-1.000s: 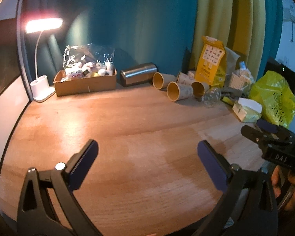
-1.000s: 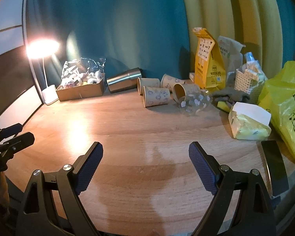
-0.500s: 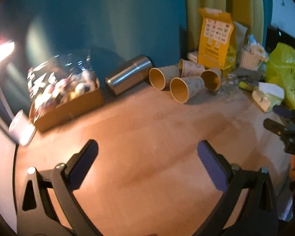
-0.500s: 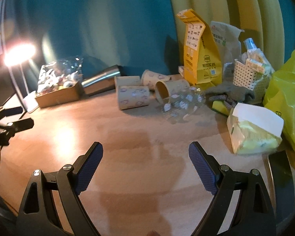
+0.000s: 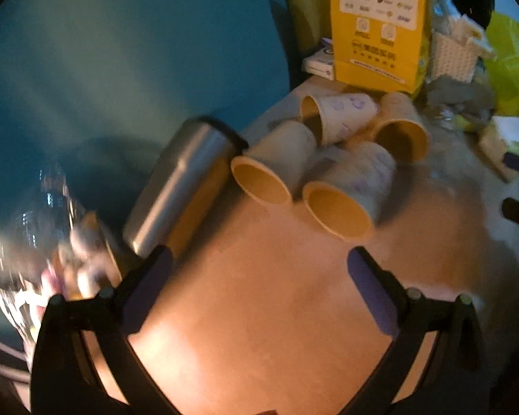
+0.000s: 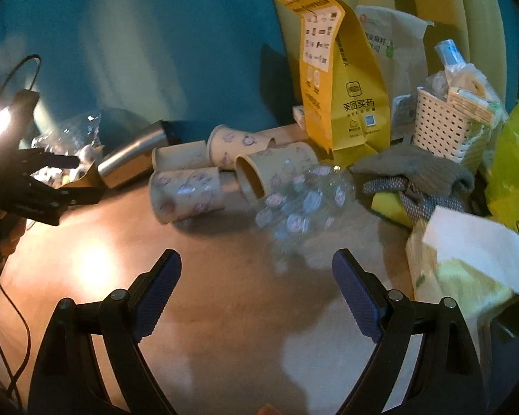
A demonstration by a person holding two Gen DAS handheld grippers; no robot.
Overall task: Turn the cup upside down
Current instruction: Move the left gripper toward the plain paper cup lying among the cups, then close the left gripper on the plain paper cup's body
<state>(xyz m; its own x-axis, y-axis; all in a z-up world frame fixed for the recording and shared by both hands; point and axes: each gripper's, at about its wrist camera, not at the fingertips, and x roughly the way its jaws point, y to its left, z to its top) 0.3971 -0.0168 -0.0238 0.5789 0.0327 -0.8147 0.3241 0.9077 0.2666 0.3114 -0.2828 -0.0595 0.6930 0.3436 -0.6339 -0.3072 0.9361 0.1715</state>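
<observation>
While both tools hang above the wooden table (image 6: 225, 304), nothing is between their fingers. The left hand-held gripper (image 5: 259, 283) has its jaws spread wide, and the right hand-held gripper (image 6: 256, 287) is spread wide too.

The paper cups lie on their sides in a small group near the back of the table, against each other. In the left wrist view the nearest cup (image 5: 349, 193) points its open mouth toward the camera, with a second cup (image 5: 276, 166) just beside it on the left. A steel tumbler (image 5: 180, 186) lies on its side left of the cups, close to them. Behind the group stands a yellow paper bag (image 5: 377, 24).

In the right wrist view a clear plastic bottle (image 6: 304, 204) lies just right of the cups, touching one of them. A white basket (image 6: 446, 124) stands farther right, and a tissue pack (image 6: 467, 263) lies near the right edge. The left view is blurred.
</observation>
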